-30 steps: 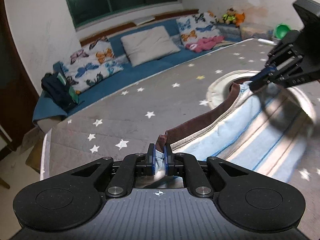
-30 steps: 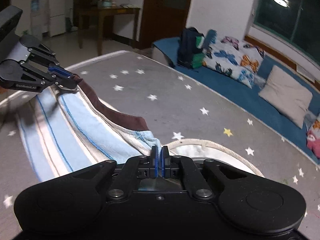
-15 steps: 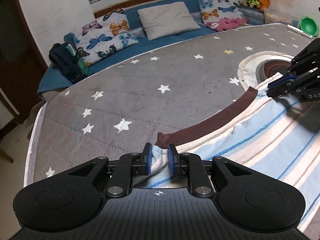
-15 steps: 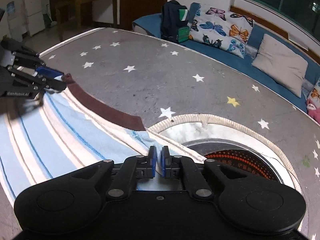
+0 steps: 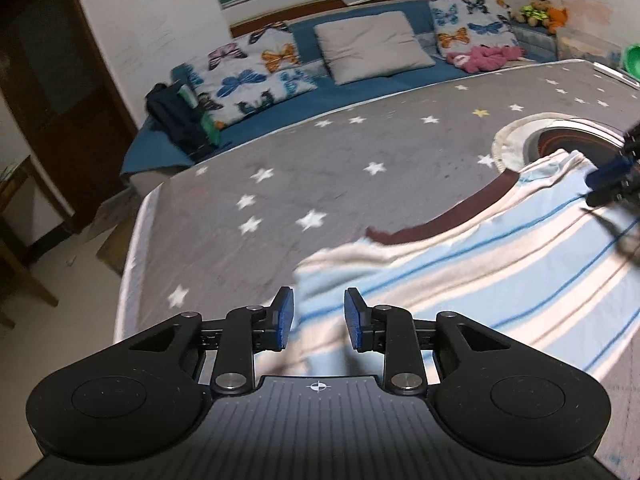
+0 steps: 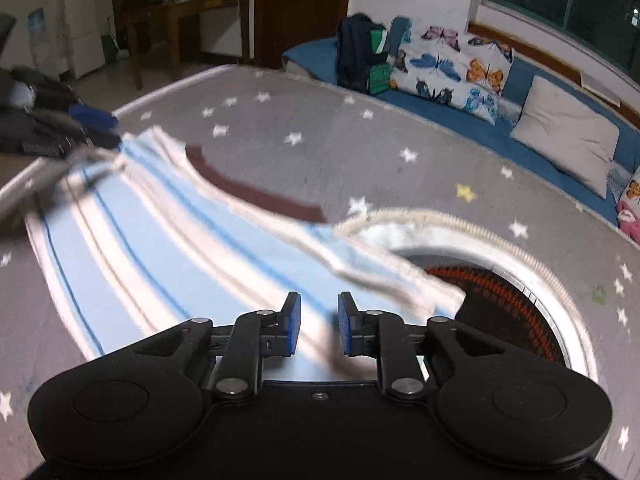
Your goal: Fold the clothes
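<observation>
Releasing the striped shirt (image 5: 472, 280) seems to be the step in hand: the left gripper (image 5: 318, 318) and the right gripper (image 6: 318, 326) have both just been opening, their jaws now stand apart with nothing pressed between the pads, and the shirt lies spread on the grey star-patterned cover (image 5: 340, 152), its brown collar (image 6: 256, 192) toward the sofa (image 5: 360, 76). Next, I think, each gripper must find a new edge to pinch for 1 more fold. No brand or writing can be read here.
</observation>
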Demonstrator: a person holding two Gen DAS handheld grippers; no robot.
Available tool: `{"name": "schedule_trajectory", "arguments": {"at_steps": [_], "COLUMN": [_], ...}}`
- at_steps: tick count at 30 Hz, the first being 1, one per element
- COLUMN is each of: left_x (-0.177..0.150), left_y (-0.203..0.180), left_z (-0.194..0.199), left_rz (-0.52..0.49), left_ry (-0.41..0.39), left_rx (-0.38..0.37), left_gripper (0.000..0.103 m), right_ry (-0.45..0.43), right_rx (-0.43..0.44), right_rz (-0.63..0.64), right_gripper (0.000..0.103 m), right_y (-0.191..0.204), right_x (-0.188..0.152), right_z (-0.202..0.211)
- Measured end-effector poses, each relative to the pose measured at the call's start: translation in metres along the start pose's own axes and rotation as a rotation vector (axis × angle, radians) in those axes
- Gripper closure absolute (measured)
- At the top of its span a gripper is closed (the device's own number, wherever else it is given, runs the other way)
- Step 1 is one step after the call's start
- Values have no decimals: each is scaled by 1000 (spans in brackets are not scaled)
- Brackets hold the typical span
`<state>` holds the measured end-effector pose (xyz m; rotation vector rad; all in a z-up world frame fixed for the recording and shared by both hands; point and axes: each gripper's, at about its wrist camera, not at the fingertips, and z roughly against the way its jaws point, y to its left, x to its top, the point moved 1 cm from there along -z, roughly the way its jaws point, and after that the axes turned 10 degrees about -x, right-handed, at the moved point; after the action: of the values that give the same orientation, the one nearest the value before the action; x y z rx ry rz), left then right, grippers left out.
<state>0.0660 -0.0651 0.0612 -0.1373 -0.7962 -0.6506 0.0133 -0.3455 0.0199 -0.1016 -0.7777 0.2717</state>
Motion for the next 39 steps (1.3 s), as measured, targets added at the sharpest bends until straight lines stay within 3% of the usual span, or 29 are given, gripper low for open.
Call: {"name": "schedule_trajectory", "arguments": {"at_steps": [8,15,19,29,39], "left_x": [-33,-53,-48,-25,1], "left_y": [12,4,5,2,13], "left_z": [21,7,12,-17,-52], "left_rz": [109,126,126,166,241], "left_ry": [7,55,22,5,12], "left_rx": [-24,-25,-36,-53,-35], "left_gripper": [67,67,67,67,61], "right_ry": [-9,23,0,13,17], "right_rx": [-6,-14,-23,-89,-79], "right_rz": [-38,-53,-105,-156,-164], "right_gripper": [74,73,63,63,66], "right_y": [-5,-10,-23,-38,-41], "right_x": [-14,-29,-24,-13,-12], "right_z": [13,13,19,-14,-26]}}
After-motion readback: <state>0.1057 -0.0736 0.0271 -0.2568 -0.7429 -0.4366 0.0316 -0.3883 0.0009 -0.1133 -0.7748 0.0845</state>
